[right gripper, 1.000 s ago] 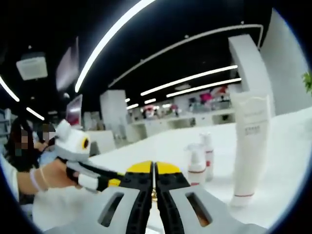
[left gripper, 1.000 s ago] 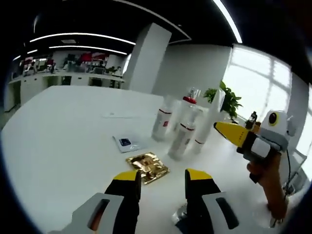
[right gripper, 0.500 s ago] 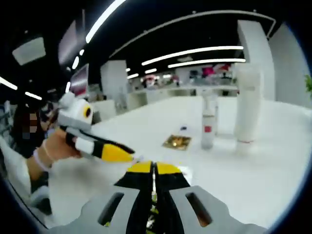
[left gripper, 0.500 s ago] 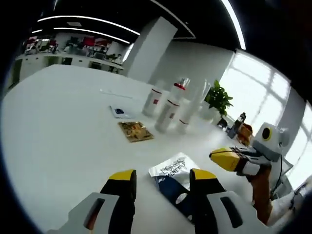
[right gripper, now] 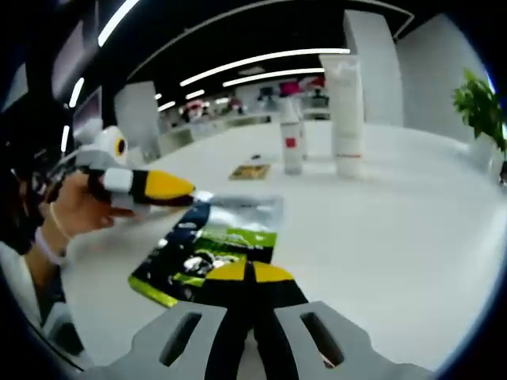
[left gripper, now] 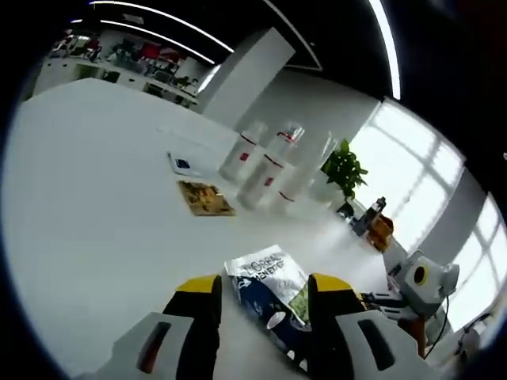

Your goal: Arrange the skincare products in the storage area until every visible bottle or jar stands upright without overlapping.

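White tabletop carries every item on view. Well ahead of the left gripper, a cluster of white bottles with red bands stands upright and close together; their labels are too small to read, and whether they touch cannot be judged. A clear pump bottle with a red collar stands behind them. In the right gripper view the same group reads as a slim bottle with a red label and a tall white tube standing on its cap, side by side and apart, far ahead of the right gripper. Contents of none of the containers can be seen.

Between the left gripper's jaws, lying flat on the table, is a silver and dark blue sachet printed "L'OREAL MEN EXPERT", with a green patch. In the right gripper view this sachet lies just ahead of the closed jaws, green and black at the near end, silver at the far end.

Further ahead of the left gripper lie a flat gold foil packet and, beyond it, a small white card with a blue mark.

The left gripper's yellow-tipped jaws stand wide apart with nothing clamped; they straddle the sachet. The right gripper's jaws are pressed together, and whether they pinch the sachet's near edge cannot be told.

A potted green plant stands beyond the bottles.
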